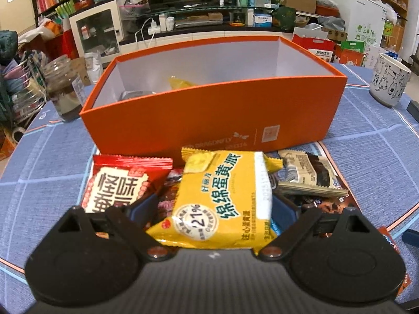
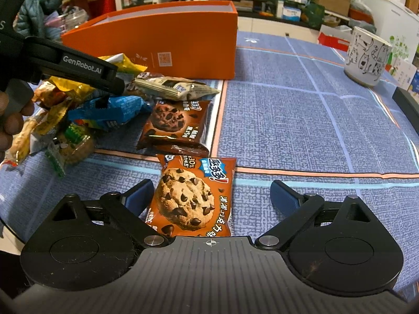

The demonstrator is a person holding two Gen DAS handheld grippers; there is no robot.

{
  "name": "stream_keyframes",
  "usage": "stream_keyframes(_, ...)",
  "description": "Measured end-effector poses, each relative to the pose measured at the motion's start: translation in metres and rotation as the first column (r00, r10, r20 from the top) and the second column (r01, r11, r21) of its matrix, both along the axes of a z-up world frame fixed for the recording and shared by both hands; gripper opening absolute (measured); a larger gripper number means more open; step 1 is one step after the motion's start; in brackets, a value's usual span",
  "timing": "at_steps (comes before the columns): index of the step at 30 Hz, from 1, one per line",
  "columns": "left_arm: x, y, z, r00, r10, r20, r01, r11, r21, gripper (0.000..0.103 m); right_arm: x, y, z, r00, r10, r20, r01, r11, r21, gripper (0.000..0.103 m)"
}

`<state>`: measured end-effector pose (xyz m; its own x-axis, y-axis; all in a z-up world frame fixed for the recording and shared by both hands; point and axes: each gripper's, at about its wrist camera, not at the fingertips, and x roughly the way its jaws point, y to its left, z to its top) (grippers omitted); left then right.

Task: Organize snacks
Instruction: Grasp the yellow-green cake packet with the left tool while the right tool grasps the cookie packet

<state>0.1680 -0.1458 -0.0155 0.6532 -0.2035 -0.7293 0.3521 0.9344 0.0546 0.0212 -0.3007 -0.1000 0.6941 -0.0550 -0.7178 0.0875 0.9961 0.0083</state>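
An orange box [image 1: 209, 120] stands open on the blue tablecloth, with a yellow packet and a dark one inside. My left gripper [image 1: 214, 204] is shut on a yellow egg-yolk pie packet [image 1: 222, 198], tilted over the snack pile in front of the box. A red packet [image 1: 117, 183] and a beige wafer packet [image 1: 309, 175] lie on either side. In the right wrist view my right gripper [image 2: 212, 196] is open around an orange chocolate-chip cookie packet [image 2: 191, 198]. Its left pad is near the packet's edge; the right pad stands clear. The left gripper [image 2: 104, 89] hangs over the pile.
A dark cookie packet [image 2: 172, 123] and a blue packet [image 2: 112, 112] lie by the orange box [image 2: 170, 39]. A cat-print mug [image 2: 366, 55] stands far right, a glass jar [image 1: 62, 89] left of the box. A hand [image 2: 10, 120] holds the left gripper.
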Motion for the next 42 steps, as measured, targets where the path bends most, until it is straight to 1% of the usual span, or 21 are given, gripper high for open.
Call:
stream_keyframes(10, 0.000, 0.002, 0.000, 1.000, -0.002, -0.003, 0.002, 1.000, -0.009, 0.091, -0.001, 0.000, 0.001, 1.000, -0.004, -0.001, 0.004, 1.000, 0.002, 0.085)
stream_keyframes(13, 0.001, 0.004, 0.000, 1.000, -0.005, -0.008, 0.005, 1.000, -0.020, 0.091, -0.001, 0.000, 0.001, 1.000, -0.002, 0.001, 0.002, 1.000, 0.000, 0.082)
stream_keyframes(16, 0.002, 0.004, -0.001, 1.000, -0.011, -0.019, 0.010, 0.999, -0.038, 0.091, -0.002, 0.001, 0.003, 1.000, 0.002, 0.005, -0.002, 1.000, 0.000, 0.073)
stream_keyframes(17, 0.002, 0.005, -0.002, 1.000, -0.012, -0.020, 0.011, 0.999, -0.043, 0.090, -0.002, 0.002, 0.004, 1.000, 0.007, 0.006, -0.007, 1.000, -0.001, 0.067)
stream_keyframes(18, 0.003, 0.005, -0.002, 1.000, -0.014, -0.022, 0.012, 0.999, -0.046, 0.086, -0.002, 0.003, 0.004, 1.000, 0.011, 0.009, -0.011, 1.000, 0.000, 0.064)
stream_keyframes(19, 0.003, 0.005, -0.002, 1.000, -0.015, -0.025, 0.013, 0.999, -0.049, 0.081, -0.003, 0.003, 0.005, 1.000, 0.015, 0.013, -0.015, 1.000, -0.001, 0.054)
stream_keyframes(20, 0.003, 0.005, -0.002, 1.000, -0.014, -0.025, 0.013, 0.999, -0.053, 0.079, -0.004, 0.004, 0.006, 1.000, 0.019, 0.017, -0.019, 1.000, 0.000, 0.043)
stream_keyframes(23, 0.003, 0.005, -0.001, 0.999, -0.016, -0.028, 0.014, 0.998, -0.060, 0.073, -0.005, 0.003, 0.007, 1.000, 0.019, 0.019, -0.020, 1.000, 0.008, 0.037)
stream_keyframes(25, 0.002, 0.005, 0.001, 0.999, -0.017, -0.030, 0.014, 0.997, -0.073, 0.061, -0.004, 0.002, 0.007, 1.000, 0.017, 0.020, -0.018, 1.000, 0.016, 0.036)
stream_keyframes(27, 0.002, 0.007, 0.003, 0.999, -0.012, -0.030, 0.010, 0.996, -0.088, 0.059, -0.005, 0.002, 0.007, 1.000, 0.016, 0.020, -0.016, 1.000, 0.022, 0.036)
stream_keyframes(31, -0.001, 0.010, 0.009, 1.000, -0.013, -0.022, 0.011, 0.995, -0.099, 0.059, -0.005, 0.006, 0.009, 0.999, 0.031, 0.022, -0.031, 0.999, 0.028, 0.035)
stream_keyframes(36, -0.008, 0.014, 0.017, 1.000, -0.018, -0.002, 0.017, 0.995, -0.103, 0.058, -0.011, 0.012, 0.015, 0.998, 0.045, 0.051, -0.044, 0.999, -0.013, 0.035)
stream_keyframes(42, -0.019, 0.023, 0.027, 0.999, -0.015, 0.030, 0.018, 0.994, -0.112, 0.056, -0.018, 0.019, 0.027, 0.994, 0.070, 0.085, -0.069, 0.998, -0.012, 0.035)
